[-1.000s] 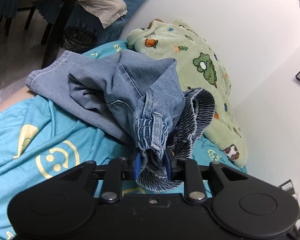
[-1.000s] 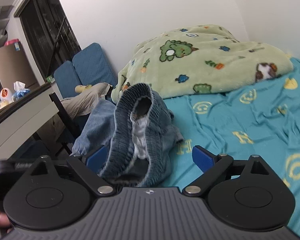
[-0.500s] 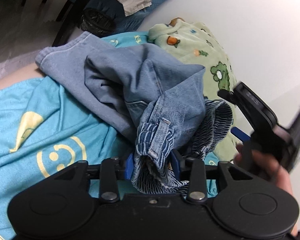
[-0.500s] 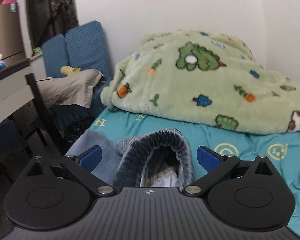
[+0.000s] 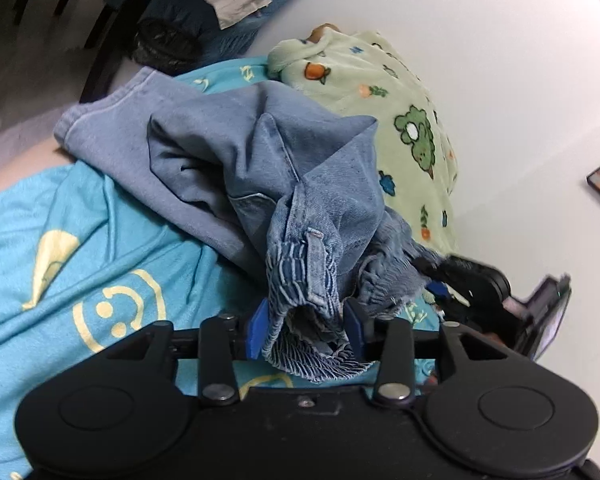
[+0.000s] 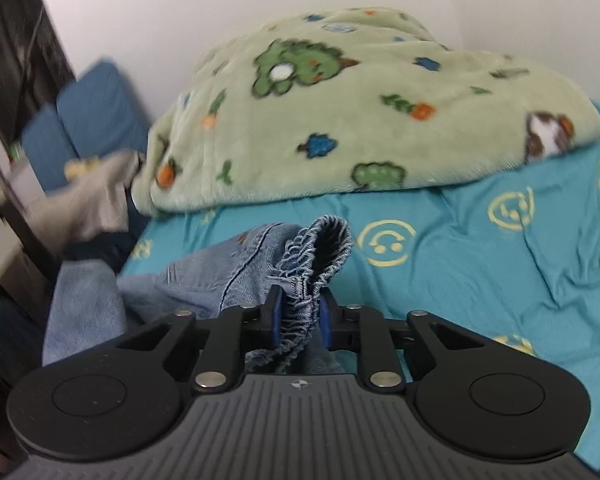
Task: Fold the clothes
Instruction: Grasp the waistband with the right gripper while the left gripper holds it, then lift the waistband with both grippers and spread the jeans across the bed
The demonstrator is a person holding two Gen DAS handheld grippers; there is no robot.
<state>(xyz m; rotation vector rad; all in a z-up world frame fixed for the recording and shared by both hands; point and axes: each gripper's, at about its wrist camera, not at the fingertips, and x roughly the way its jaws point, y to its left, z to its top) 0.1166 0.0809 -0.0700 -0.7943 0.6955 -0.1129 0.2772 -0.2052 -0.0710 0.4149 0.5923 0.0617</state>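
A pair of blue jeans [image 5: 260,160] lies crumpled on the turquoise bed sheet [image 5: 80,248]. My left gripper [image 5: 305,326] has the belt-loop part of the waistband bunched between its blue pads; its jaws are opening, with the cloth still filling the gap. In the right wrist view the elastic back of the jeans' waistband [image 6: 320,248] sticks up between the pads of my right gripper [image 6: 300,312], whose jaws are closing on it. The right gripper [image 5: 440,284] also shows at the right of the left wrist view, at the waistband's far end.
A green fleece blanket [image 6: 340,100] with animal prints is heaped against the white wall behind the jeans. Bare sheet [image 6: 480,280] stretches to the right. Beyond the bed's left edge are blue cushions [image 6: 96,112], a beige cloth [image 6: 96,200] and dark furniture legs [image 5: 108,56].
My right gripper came in over the elastic waistband and closed from wide open onto it. The left gripper's pads spread wider around the bunched denim.
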